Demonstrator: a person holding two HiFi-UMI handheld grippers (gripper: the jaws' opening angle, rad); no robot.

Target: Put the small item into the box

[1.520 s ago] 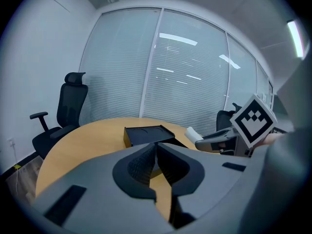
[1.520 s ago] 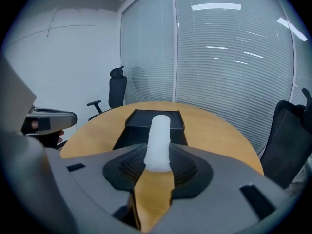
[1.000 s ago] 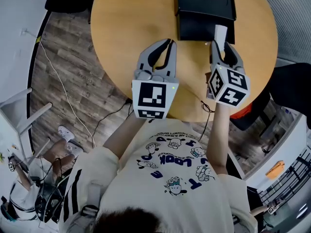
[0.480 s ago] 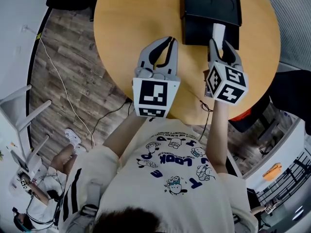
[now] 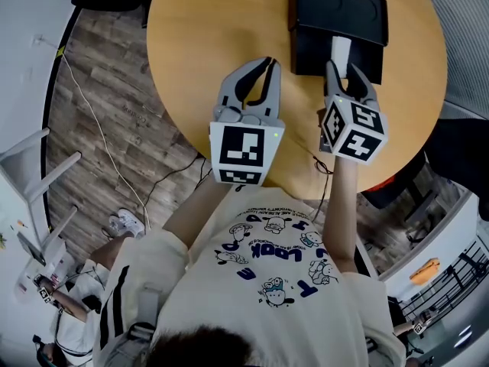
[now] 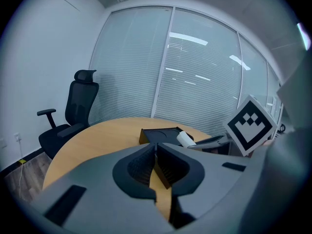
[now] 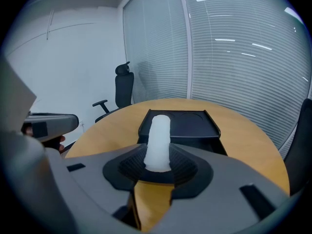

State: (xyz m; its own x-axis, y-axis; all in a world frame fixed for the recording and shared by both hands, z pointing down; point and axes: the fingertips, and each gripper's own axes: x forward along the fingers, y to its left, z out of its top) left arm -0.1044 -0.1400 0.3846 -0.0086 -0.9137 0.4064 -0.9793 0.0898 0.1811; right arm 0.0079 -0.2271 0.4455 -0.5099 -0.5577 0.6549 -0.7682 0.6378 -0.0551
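Table (image 5: 199, 44): smooth wood finish, satin. Box (image 5: 340, 10): matt black plastic. Tube (image 5: 341, 50): matt white, frosted. Right gripper (image 5: 341, 67): matt grey plastic, ribbed black pads (image 7: 183, 167).

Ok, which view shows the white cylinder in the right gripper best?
The right gripper view: the white cylinder sits centred, clamped in the right gripper, its full length visible against the black box. The head view shows only its tip past the jaws. The left gripper view shows just a small end.
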